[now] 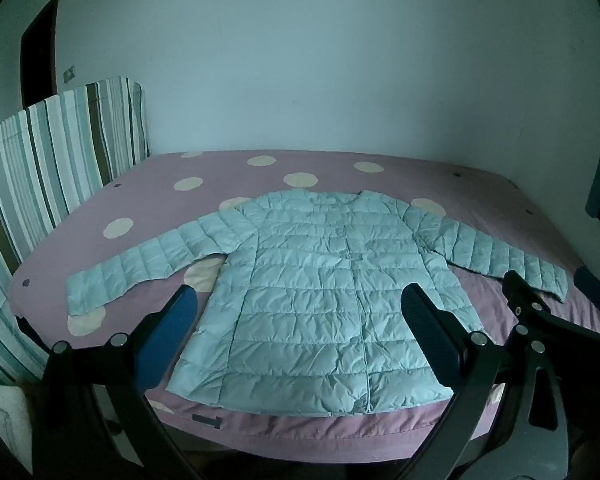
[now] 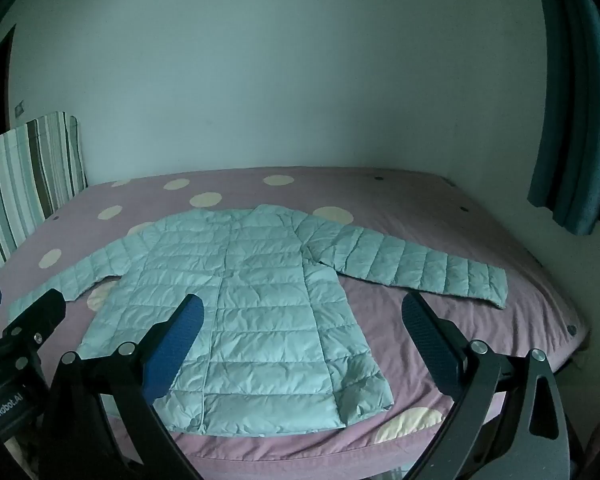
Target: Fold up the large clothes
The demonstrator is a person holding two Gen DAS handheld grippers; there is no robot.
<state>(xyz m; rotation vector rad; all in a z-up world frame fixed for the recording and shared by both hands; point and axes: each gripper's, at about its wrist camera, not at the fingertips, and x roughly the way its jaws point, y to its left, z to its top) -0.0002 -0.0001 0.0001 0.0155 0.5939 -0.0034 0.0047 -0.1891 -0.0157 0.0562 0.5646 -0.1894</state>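
Folding has not begun: the pale blue quilted puffer jacket [image 1: 320,276] lies flat and face up on the bed with the mauve sheet dotted in cream circles [image 1: 148,196], its hem at the near edge of the mattress, its collar toward the far wall, and both sleeves spread out to the sides. The left hand-held gripper [image 1: 300,312] hangs above the hem with its blue-padded fingers spread wide and nothing between them; the right hand-held gripper [image 2: 302,320] hovers likewise, wide apart and empty, over the right half of the jacket body. The step in hand looks like the first sleeve fold, so a good start would be for each gripper to travel out to its own side, the left to the left sleeve [image 1: 140,268] and the right to the right sleeve [image 2: 420,268], rather than grabbing the body below. Pinch near the cuff, taking both layers of the sleeve, since slippery padded fabric probably slides out of a shallow bite. Lift only enough to clear the sheet, then carry the cuff across the chest so the crease falls along the shoulder seam, and lay it down flat before letting go. Trapped air may make the padding spring back, so press the sleeve down briefly. Take care not to catch the sheet underneath, and keep the hem from sliding off the near edge of the bed.
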